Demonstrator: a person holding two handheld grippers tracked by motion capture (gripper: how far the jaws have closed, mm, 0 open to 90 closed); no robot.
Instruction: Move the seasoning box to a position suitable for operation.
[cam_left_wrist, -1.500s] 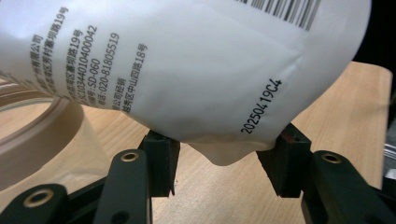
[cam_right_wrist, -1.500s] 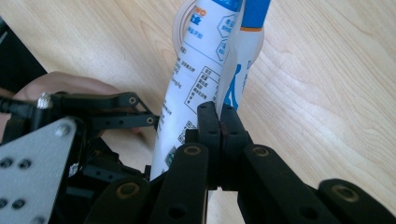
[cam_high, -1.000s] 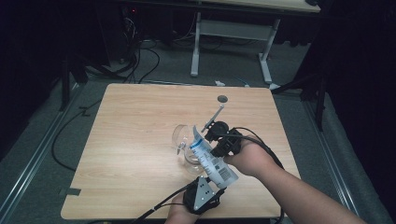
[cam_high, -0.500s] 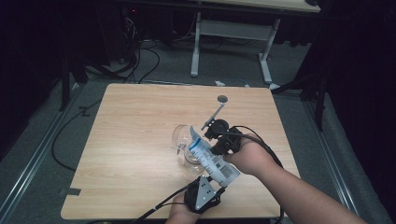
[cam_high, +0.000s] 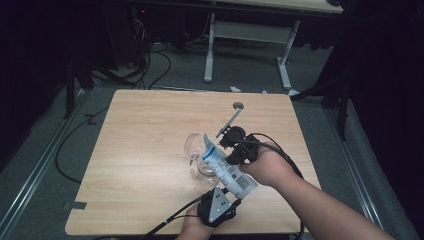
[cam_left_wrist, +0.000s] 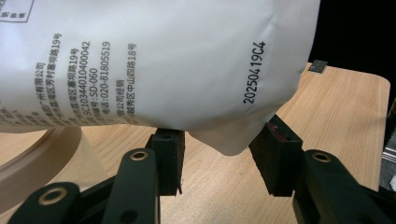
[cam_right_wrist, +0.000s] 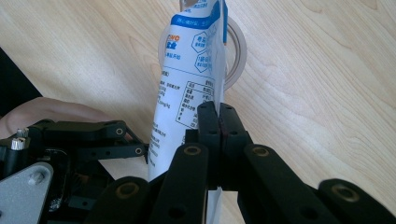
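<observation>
White-and-blue printed plastic pouch (cam_high: 225, 167) hung tilted over clear glass bowl (cam_high: 196, 150), near right of wooden counter (cam_high: 140, 150). Right tongs (cam_right_wrist: 218, 122) pinched its edge; left tongs (cam_left_wrist: 219, 156), just closing, bracketed its bottom corner, not yet gripping. Emptying seemingly pending.

The pouch (cam_high: 227, 167) is a white, soft plastic bag with a blue band near its top and small printed text and a table on its side. It is held off the table, tilted, with its open top leaning over a clear glass bowl (cam_high: 196, 150). From the left gripper view its rounded bottom corner (cam_left_wrist: 233, 140) hangs down, with a printed date code above it. In the right gripper view the pouch (cam_right_wrist: 187, 84) rises narrow and edge-on. The bowl stands upright on the wooden table.
</observation>
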